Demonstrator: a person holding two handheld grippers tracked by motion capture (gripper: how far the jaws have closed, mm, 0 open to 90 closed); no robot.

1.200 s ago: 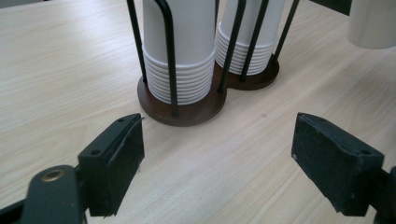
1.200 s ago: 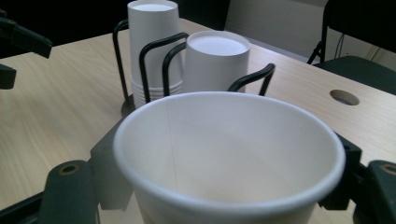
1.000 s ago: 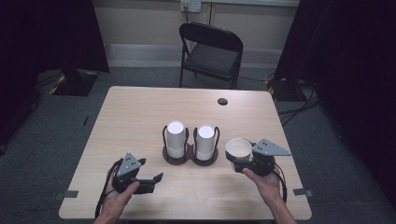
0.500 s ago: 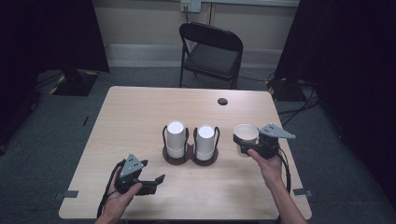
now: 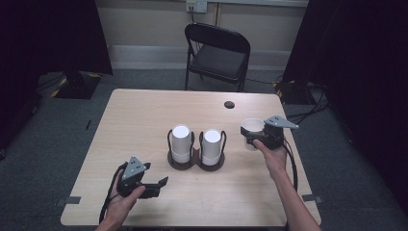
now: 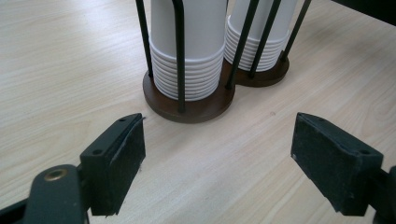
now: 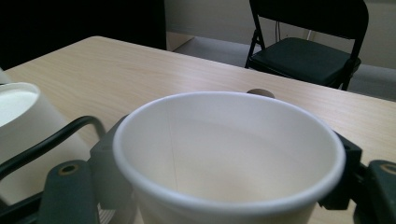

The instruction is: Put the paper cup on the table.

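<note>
A paper cup (image 5: 252,128) is clamped upright between the jaws of the right gripper (image 5: 255,135), off to the right of 2 cup stacks (image 5: 182,143) in wire holders. It should be carried level, without squeezing harder, and set down flat. The left gripper (image 5: 156,185) rests on the table (image 5: 139,120), jaws apart, empty.

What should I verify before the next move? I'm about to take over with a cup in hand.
1. Right tool grips the white paper cup: ok, jaws on both sides of it.
2. Cup upright, mouth up: ok.
3. Cup inside looks clean: ok.
4. Left tool free: ok, jaws wide apart with nothing between.
5. Two stacks of white paper cups stand upright in their black wire holders on round dark wooden bases: ok.
6. Cup lifted off the light wooden table: cannot tell.
</note>
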